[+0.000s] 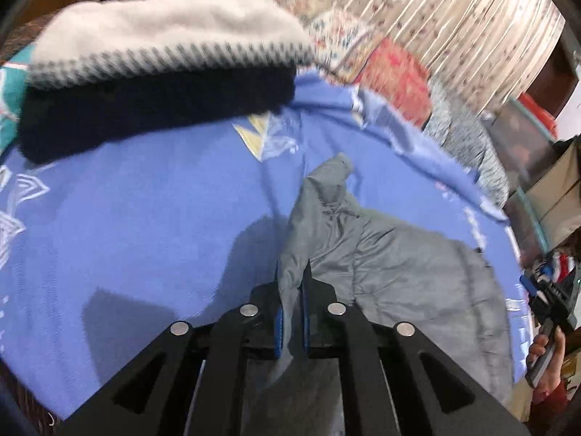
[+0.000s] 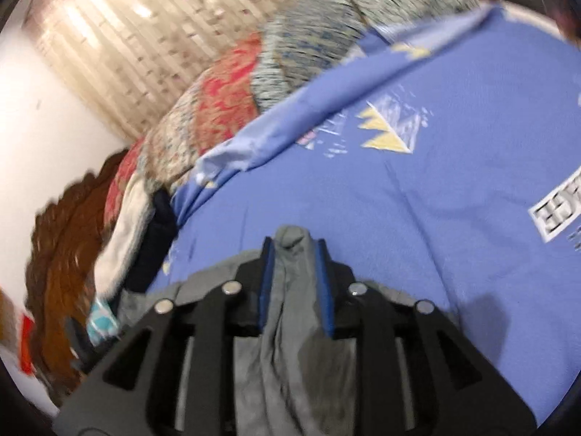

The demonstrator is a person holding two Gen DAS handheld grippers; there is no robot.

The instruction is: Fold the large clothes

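Observation:
A grey garment (image 1: 392,276) lies crumpled on a blue printed bedsheet (image 1: 145,225), one narrow end reaching up the sheet. My left gripper (image 1: 293,272) is shut on a fold at its near edge, the cloth pinched between the blue pads. In the right wrist view a bunched strip of the same garment (image 2: 290,345) runs between the fingers of my right gripper (image 2: 294,245). Those jaws stand apart and the cloth lies loose between them on the sheet (image 2: 399,218). A person's hand (image 1: 541,348) grips a handle at the right edge of the left wrist view.
A pile of folded clothes (image 1: 156,83), a pale knit over a dark navy one, sits at the far left of the bed. Red patterned bedding (image 1: 395,72) and a speckled grey blanket (image 2: 326,36) are heaped along the back by the curtain (image 1: 454,18). A brown carved headboard (image 2: 61,254) stands at the left.

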